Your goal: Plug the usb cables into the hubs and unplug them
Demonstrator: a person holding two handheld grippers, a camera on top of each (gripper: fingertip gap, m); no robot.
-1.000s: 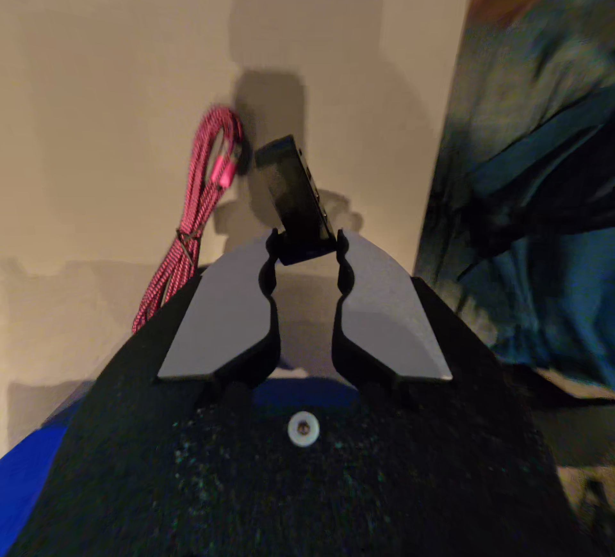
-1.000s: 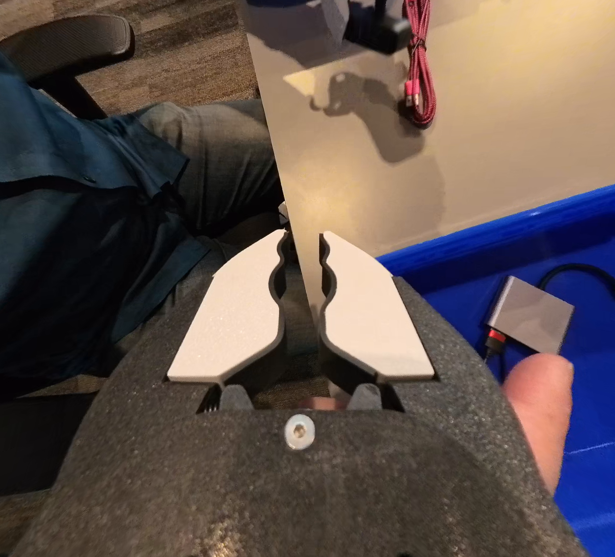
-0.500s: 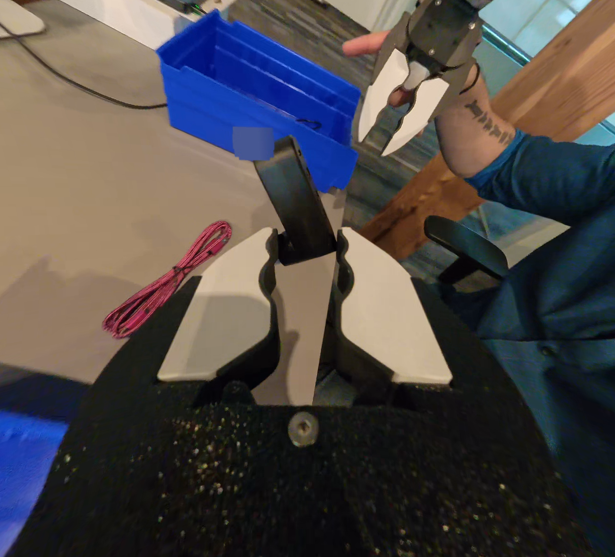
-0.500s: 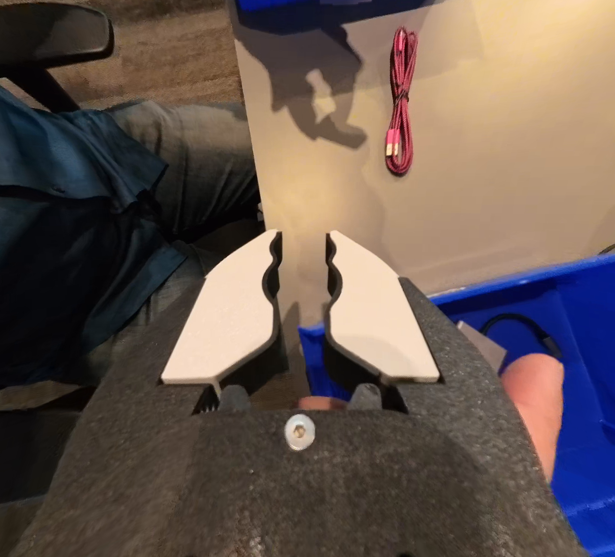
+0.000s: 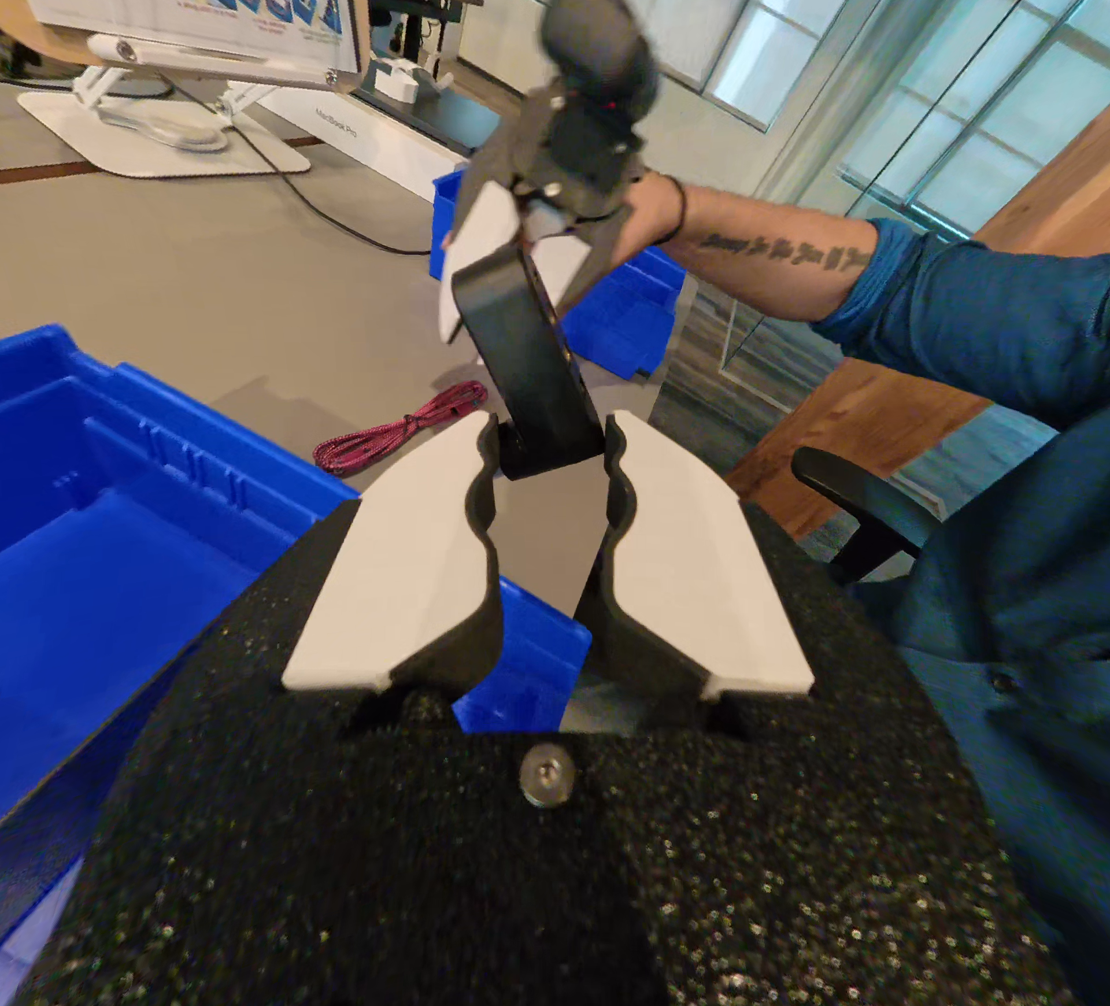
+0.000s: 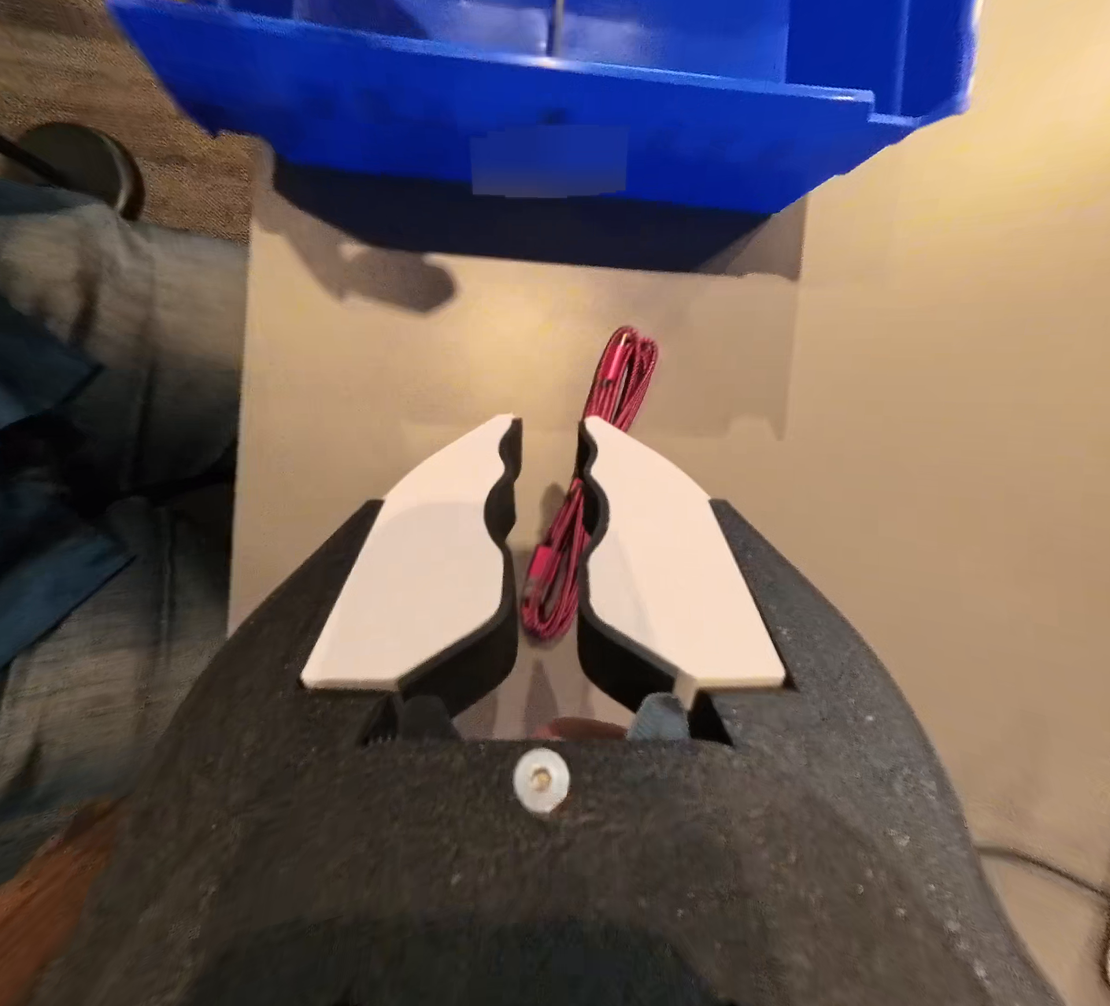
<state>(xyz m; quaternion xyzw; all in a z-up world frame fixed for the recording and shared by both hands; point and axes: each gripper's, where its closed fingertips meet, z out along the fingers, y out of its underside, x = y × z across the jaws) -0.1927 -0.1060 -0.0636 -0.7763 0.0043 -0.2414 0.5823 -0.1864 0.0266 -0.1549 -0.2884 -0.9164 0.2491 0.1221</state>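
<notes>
From my station I find the left hand-held gripper [image 5: 549, 424] pinching the lower end of a black hub [image 5: 525, 358], which stands tilted up toward 12 o'clock above the table [image 5: 180, 268], clear of its surface. The right hand-held gripper [image 6: 549, 424] is spread a little and holds nothing; in its own view it hangs over the coiled red cable [image 6: 576, 526], which lies on the table between two blue bins [image 5: 120, 496] [image 5: 624, 310], bound by a tie at mid-length. One connector shows at the near end of the coil, about 6 o'clock in the right wrist view; the far end at 12 o'clock is too blurred to judge. No cable is yet plugged, so I judge the step in hand to be taking up the cable. To do it well, I would lower the right hand-held gripper squarely over the connector shell rather than the braid, close on the shell's flat faces, and leave the metal tip proud. I would keep the hub steady with its port side turned toward the right hand. Risk noted: the tied bundle will hang and drag the connector off line.
</notes>
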